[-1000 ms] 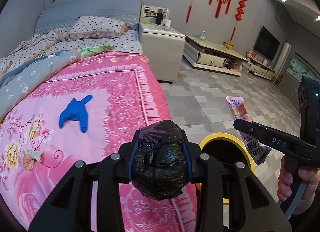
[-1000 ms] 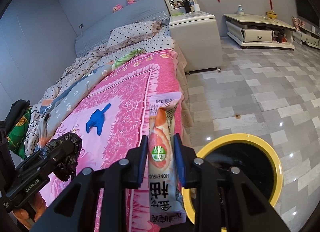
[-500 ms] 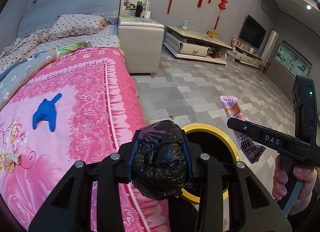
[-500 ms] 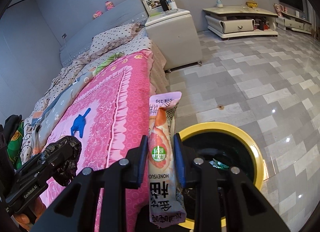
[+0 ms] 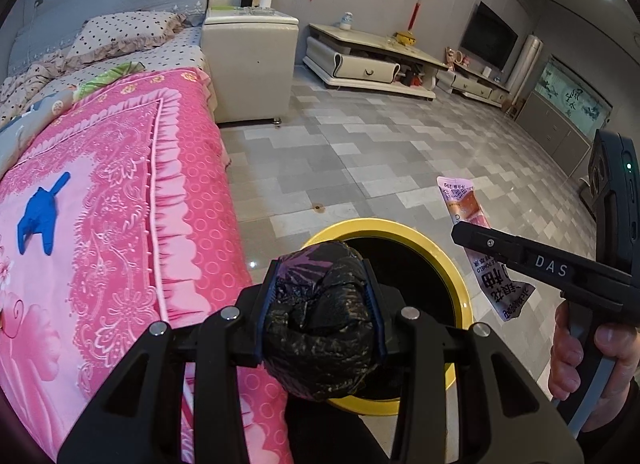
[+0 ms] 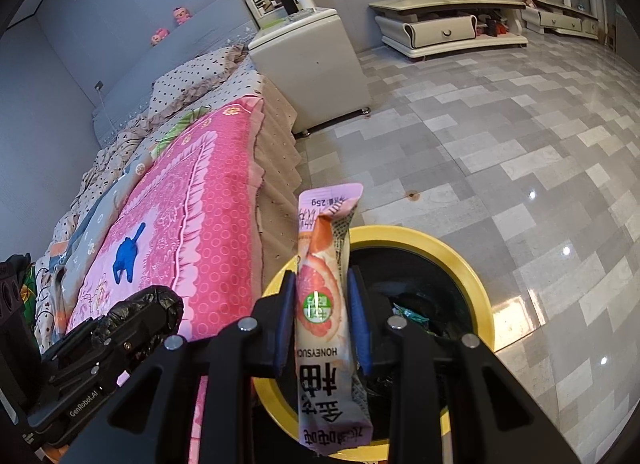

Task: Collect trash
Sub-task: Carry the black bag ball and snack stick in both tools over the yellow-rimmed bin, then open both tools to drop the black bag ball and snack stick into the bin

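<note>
We see the left hand-held gripper (image 5: 320,304) clamped on a crumpled black plastic bag (image 5: 320,328), its blue pads pressing both sides of the wad, held above the near rim of a yellow-rimmed bin (image 5: 456,268) that stands on the tiled floor (image 5: 360,152) just beside the bed's edge. The right hand-held gripper (image 6: 320,320) grips a pink snack wrapper (image 6: 324,304) upright between its pads, over the same bin, where some trash already lies inside. A blue glove (image 5: 38,212) lies on the pink bedspread (image 5: 120,224), well apart from the bin.
</note>
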`<state>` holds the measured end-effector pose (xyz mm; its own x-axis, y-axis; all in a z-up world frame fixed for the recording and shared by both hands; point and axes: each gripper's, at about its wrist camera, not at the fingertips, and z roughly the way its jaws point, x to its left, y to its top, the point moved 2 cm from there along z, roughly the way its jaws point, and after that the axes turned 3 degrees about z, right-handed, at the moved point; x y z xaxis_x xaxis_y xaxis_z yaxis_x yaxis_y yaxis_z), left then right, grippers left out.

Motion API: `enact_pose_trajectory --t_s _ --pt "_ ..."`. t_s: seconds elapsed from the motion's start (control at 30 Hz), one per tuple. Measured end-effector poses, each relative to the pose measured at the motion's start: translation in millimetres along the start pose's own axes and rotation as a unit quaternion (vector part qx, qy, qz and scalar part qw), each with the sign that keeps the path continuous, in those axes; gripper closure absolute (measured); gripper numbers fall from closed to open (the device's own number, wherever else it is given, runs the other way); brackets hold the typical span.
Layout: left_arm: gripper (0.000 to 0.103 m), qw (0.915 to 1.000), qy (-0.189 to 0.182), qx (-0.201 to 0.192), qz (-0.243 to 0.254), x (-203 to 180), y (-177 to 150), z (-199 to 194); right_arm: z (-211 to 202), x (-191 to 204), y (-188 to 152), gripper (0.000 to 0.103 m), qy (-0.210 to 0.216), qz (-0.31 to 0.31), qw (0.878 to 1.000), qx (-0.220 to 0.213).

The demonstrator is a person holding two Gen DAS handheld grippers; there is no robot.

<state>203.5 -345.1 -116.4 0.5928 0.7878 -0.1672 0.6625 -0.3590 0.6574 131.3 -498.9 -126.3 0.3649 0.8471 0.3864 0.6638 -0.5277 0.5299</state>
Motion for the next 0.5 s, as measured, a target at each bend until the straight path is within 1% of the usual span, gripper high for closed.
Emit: enact_pose_trajectory --t_s 0.2,0.27,0.5 --pt "0.067 0.9997 0.001 0.023 0.007 -11.7 -7.4 25.1 10.5 -17.4 -4.1 0.078 -0.006 0.013 1.0 0.011" --pt "0.067 0.9996 0.005 0.027 0.009 -13.7 -8.9 29.6 13.0 -22.7 -4.6 0.078 -0.006 0.018 1.0 0.013" --pt "0.065 0.9991 -0.001 0.038 0.017 -21.8 -12.4 40.5 22.6 -35.2 -7.8 0.078 -0.011 0.033 0.999 0.02"
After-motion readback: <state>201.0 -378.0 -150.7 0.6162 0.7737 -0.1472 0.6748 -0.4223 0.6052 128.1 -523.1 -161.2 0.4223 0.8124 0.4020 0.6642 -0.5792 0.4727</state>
